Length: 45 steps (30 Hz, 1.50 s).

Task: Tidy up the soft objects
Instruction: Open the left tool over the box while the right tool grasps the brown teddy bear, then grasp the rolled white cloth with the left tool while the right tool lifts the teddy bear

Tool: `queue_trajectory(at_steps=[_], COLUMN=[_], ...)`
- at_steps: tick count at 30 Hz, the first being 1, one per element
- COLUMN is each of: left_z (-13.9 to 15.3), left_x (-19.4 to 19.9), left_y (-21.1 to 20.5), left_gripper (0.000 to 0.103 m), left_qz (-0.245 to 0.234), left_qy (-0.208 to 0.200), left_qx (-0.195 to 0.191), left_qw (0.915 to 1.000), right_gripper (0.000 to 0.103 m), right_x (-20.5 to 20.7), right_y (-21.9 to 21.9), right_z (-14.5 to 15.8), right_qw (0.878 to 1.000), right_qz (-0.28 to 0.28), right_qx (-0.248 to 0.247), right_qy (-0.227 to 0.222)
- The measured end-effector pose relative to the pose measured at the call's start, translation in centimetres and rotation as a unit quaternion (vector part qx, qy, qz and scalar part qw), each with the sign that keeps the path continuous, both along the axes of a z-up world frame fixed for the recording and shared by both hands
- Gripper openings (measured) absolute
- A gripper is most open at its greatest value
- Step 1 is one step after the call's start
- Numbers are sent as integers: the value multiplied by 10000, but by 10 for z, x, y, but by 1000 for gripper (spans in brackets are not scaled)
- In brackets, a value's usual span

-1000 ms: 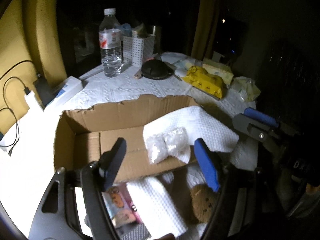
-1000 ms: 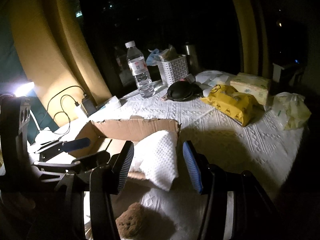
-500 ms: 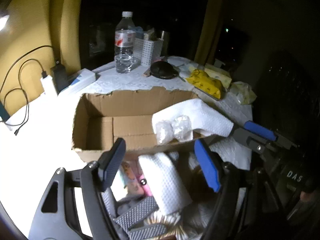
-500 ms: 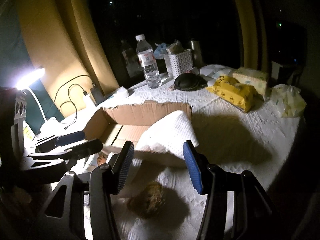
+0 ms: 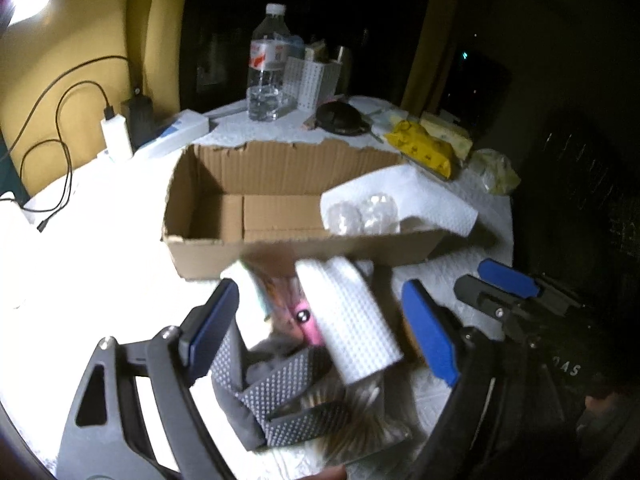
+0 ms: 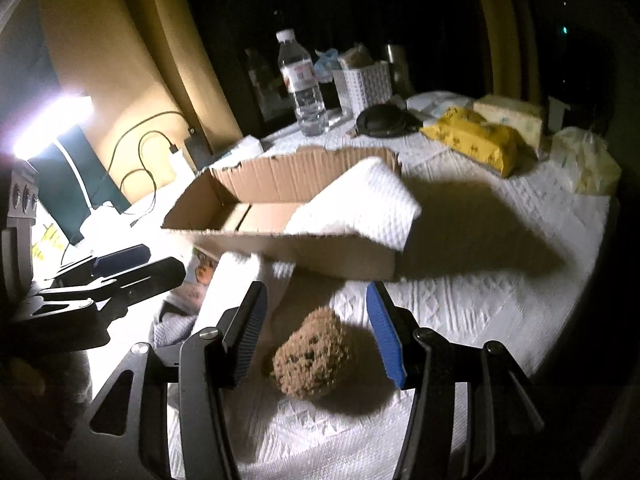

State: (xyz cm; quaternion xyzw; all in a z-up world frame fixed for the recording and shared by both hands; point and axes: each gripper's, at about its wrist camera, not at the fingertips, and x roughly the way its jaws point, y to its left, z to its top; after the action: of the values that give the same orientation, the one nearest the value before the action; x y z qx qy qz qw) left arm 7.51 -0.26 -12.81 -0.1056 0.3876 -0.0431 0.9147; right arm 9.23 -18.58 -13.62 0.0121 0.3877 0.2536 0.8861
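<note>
Ahead of the left tool (image 5: 320, 332), whose pads stand wide apart, the way is crowded: a rolled white towel (image 5: 352, 320), a pink packet (image 5: 296, 312) and grey dotted cloth (image 5: 280, 388) fill the gap between and below its fingers. Beyond them the near wall of the cardboard box (image 5: 304, 248) bars a low pass; the box's left half lies bare, its right end taken by a white towel (image 5: 404, 196) draped over the rim. The right tool (image 6: 316, 328), also spread wide, has only a brown sponge (image 6: 312, 356) between its fingers. To its right the surface (image 6: 480, 300) lies bare up to the yellow packet (image 6: 476, 140).
</note>
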Motion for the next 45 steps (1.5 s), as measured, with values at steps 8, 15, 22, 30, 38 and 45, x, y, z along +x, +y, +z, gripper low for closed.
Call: queue_trajectory(at_steps=[8, 15, 22, 30, 38, 45], left_z=[-14, -18, -23, -26, -42, -49], left_x=[-1, -1, 7, 18, 35, 37], left_y=[-8, -21, -34, -48, -60, -65], left_gripper=[85, 85, 85, 85, 84, 43], left_qz=[-35, -104, -148, -232, -369, -449], left_qy=[179, 274, 324, 349, 550, 605], left_qx=[125, 359, 604, 854, 1098, 1333], left_qw=[9998, 9989, 9975, 9955, 9917, 9882], right_gripper=[55, 55, 43, 33, 33, 33], right_x=[0, 5, 5, 6, 13, 14], right_y=[-3, -2, 1, -12, -38, -46], right_z=[-22, -51, -57, -53, -46, -45], right_qw=[9997, 9983, 9974, 9977, 9990, 9991], right_qz=[-2, 107, 435, 508, 251, 177], right_qx=[24, 24, 119, 171, 230, 262], right_qy=[230, 568, 568, 420, 307, 287])
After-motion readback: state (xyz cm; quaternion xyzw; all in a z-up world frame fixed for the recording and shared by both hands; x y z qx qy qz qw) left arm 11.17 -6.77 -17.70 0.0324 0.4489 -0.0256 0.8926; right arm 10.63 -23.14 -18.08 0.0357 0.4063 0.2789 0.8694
